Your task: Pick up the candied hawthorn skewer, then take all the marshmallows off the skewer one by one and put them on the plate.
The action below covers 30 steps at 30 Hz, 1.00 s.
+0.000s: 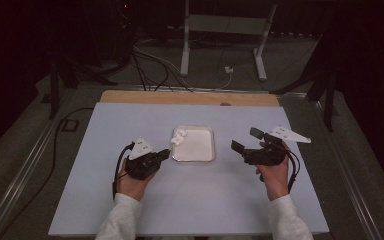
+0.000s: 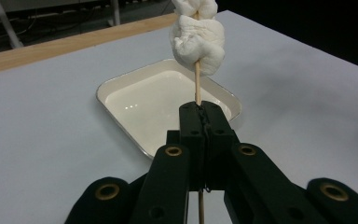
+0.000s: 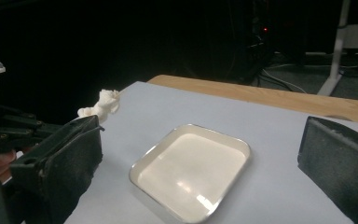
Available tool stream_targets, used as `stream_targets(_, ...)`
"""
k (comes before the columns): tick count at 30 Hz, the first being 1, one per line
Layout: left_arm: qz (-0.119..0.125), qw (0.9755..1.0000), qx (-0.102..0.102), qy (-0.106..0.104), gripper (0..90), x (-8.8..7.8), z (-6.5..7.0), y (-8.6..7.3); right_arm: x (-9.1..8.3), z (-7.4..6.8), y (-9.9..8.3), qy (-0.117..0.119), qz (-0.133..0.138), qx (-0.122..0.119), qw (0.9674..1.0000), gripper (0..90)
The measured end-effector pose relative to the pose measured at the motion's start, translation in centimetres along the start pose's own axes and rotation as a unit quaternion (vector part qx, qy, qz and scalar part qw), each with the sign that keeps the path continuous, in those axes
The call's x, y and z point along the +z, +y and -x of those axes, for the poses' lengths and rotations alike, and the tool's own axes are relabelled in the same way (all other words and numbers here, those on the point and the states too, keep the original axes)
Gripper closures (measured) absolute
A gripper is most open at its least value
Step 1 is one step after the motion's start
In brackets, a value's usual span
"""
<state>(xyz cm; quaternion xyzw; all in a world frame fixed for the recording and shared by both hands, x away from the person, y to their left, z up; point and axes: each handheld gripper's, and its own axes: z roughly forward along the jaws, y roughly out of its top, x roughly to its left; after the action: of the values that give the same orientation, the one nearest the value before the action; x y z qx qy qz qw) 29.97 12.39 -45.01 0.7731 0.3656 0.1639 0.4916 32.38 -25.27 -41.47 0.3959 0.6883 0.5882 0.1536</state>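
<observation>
I see the pale table (image 1: 130, 200) filling the middle of the high view, with the white tray (image 1: 194, 156) at centre frame, its basin bare. At left of centre my left gripper (image 1: 164, 155) has its jaws pressed together on a thin wooden skewer (image 2: 197, 86), which rises toward the top of the left gripper view with white marshmallows (image 2: 198, 39) threaded on it, hanging above the tray's upper left corner. At right of centre my right gripper (image 1: 243, 141) has its jaws standing wide apart with nothing between them, clear of the tray. I judge the skewer is being presented for stripping: next I'd bring the open jaws across to the marshmallows, close gently, and slide them off into the tray.
</observation>
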Motion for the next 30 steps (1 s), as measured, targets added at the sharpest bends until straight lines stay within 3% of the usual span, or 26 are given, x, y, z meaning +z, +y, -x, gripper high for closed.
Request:
stream_targets(8,0.005,1.0000,0.005,-0.006,90.0,0.1,0.0,0.0,2.9,-1.9,1.3,0.021,-0.024,-0.025,0.9992,0.1)
stream_targets(15,0.009,0.9998,0.012,-0.010,90.0,0.1,0.2,0.0,5.1,-2.9,1.6,0.035,-0.048,-0.030,0.9978,0.0)
stream_targets(20,0.008,0.9998,0.014,-0.012,90.0,0.2,0.2,-0.1,6.8,-3.5,1.6,0.048,-0.061,-0.023,0.9967,0.0)
stream_targets(30,0.018,0.9996,0.016,-0.012,90.0,0.0,0.2,-0.3,8.3,-3.7,1.1,0.073,-0.068,0.005,0.9950,0.1)
